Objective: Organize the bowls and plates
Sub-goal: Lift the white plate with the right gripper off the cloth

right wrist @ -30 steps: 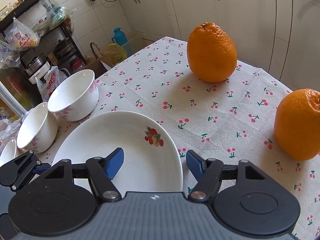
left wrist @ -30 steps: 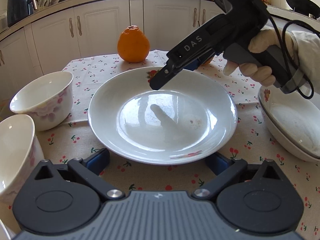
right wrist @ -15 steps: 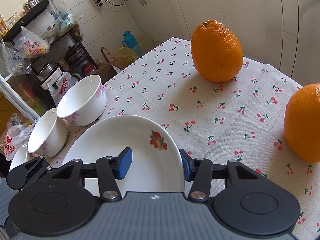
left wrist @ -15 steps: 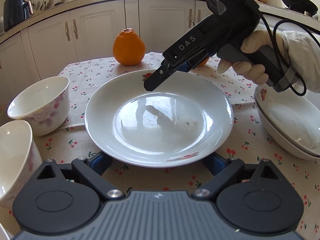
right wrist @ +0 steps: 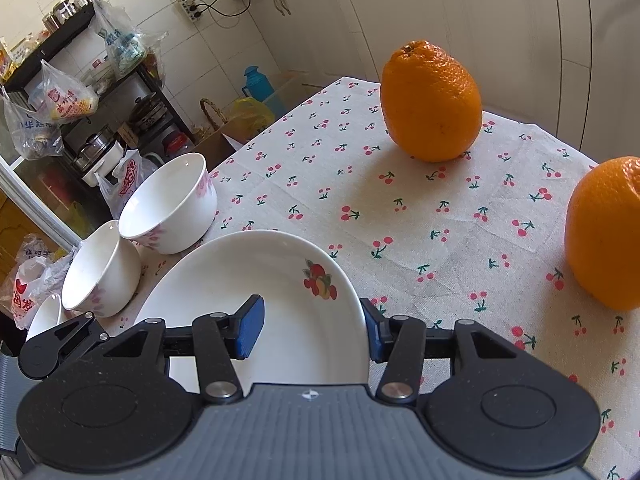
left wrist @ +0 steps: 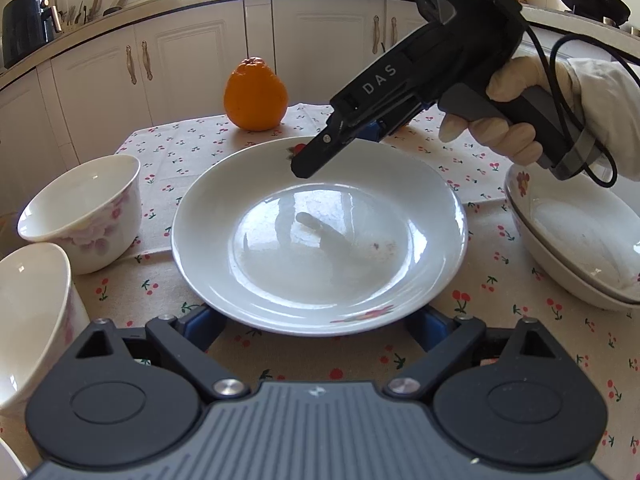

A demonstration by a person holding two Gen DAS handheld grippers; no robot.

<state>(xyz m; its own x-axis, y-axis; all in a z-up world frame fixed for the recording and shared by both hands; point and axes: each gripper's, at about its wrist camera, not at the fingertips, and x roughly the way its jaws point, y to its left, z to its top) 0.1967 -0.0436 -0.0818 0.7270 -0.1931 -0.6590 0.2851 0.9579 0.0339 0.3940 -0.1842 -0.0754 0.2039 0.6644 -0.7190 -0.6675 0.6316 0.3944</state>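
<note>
Everywhere cherry-print tablecloth (right wrist: 400, 216), white kitchen cabinets (left wrist: 192, 52) right behind.

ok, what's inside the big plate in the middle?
No food or dishes in the plate: only a few small specks and reflections in its well. The right tongs sit over the far rim, hiding part of the fruit print there.

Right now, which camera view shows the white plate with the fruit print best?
The left wrist view: the whole plate shows, rim to rim. The right wrist view shows only its far part, with the fruit print; the near part is hidden behind the gripper body.
</note>
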